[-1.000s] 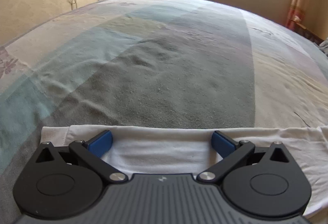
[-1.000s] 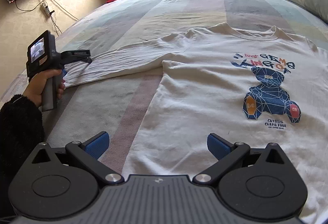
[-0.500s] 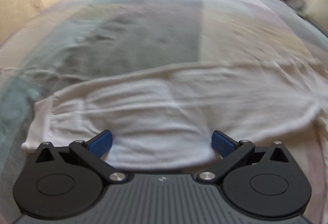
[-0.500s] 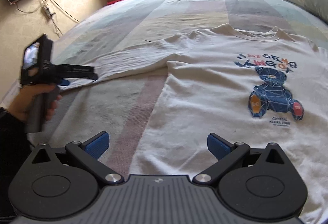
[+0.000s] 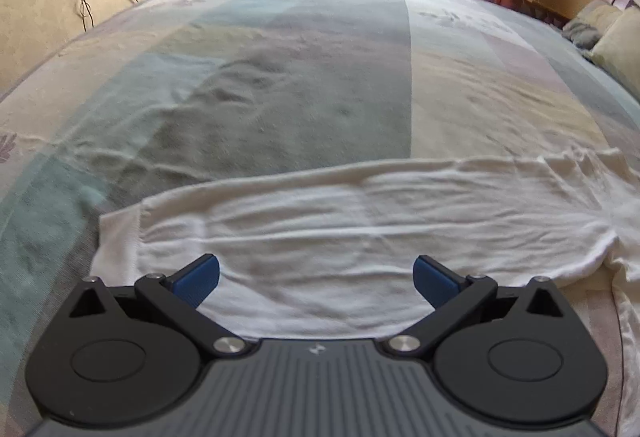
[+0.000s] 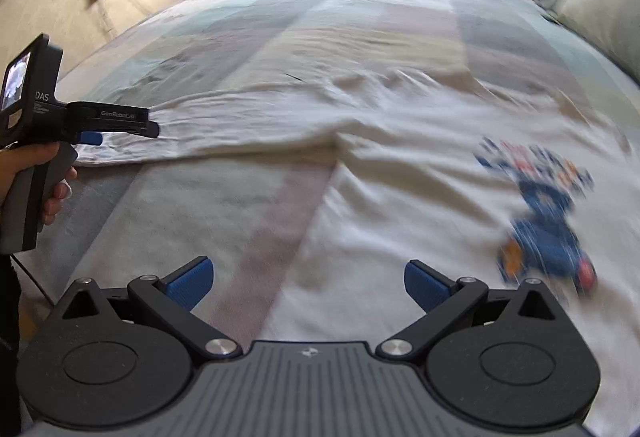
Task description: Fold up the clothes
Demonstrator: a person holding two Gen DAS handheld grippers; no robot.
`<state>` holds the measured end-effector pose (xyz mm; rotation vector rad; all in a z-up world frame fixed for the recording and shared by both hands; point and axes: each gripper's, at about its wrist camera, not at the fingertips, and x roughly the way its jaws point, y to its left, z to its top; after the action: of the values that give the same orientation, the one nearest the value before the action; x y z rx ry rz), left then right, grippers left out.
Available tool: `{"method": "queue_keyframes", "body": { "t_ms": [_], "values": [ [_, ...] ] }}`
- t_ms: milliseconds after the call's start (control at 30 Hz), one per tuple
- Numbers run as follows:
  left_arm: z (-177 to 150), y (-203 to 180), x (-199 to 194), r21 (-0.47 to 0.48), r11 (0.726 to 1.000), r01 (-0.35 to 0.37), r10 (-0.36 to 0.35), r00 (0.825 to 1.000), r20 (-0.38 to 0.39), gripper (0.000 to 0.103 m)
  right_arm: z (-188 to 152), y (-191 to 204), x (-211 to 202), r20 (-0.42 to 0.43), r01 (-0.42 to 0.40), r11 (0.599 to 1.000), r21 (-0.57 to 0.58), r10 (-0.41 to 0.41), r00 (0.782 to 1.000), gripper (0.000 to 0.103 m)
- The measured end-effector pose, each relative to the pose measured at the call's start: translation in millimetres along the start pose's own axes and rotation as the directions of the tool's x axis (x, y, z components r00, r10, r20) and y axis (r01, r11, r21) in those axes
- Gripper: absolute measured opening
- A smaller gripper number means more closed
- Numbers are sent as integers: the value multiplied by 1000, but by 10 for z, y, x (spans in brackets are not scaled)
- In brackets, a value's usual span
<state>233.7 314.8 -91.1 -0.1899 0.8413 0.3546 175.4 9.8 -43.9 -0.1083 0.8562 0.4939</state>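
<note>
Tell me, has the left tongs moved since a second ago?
Yes. The left tongs drew back toward the person: the sleeve, then lying close under them, now stretches farther out ahead on the bed.

Both grippers black with ridged grey body, round discs, silver screws; left gripper [image 5: 316,277] and right gripper [image 6: 309,279] have blue ribbed finger pads [image 6: 188,283]. Left handle grey, "DAS" marking, small screen. Black fuzzy sleeve [image 6: 8,337].

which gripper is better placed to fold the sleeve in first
Left, likely. The left gripper hangs open right over the sleeve near its cuff. The right gripper is open too, but sits by the shirt body's edge, far from the cuff.
</note>
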Motion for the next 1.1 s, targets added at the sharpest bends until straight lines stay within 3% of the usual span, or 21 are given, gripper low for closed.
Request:
{"method": "queue_keyframes", "body": {
  "t_ms": [167, 300, 767, 1100],
  "values": [
    [52, 230, -57, -86, 996, 23, -20, 999, 32, 102, 595, 370, 433, 54, 0, 992, -124, 7, 999, 103],
    [60, 381, -34, -127, 992, 15, -10, 999, 39, 102, 1034, 558, 997, 31, -10, 998, -58, 12, 999, 103],
    [50, 440, -4, -137, 991, 5, -1, 999, 34, 102, 768, 706, 1351, 31, -48, 998, -34, 49, 998, 103],
    [43, 331, 60, -106, 994, 15, -11, 999, 30, 102, 1092, 39, 1229, 32, -41, 993, -110, 45, 998, 103]
  ]
}}
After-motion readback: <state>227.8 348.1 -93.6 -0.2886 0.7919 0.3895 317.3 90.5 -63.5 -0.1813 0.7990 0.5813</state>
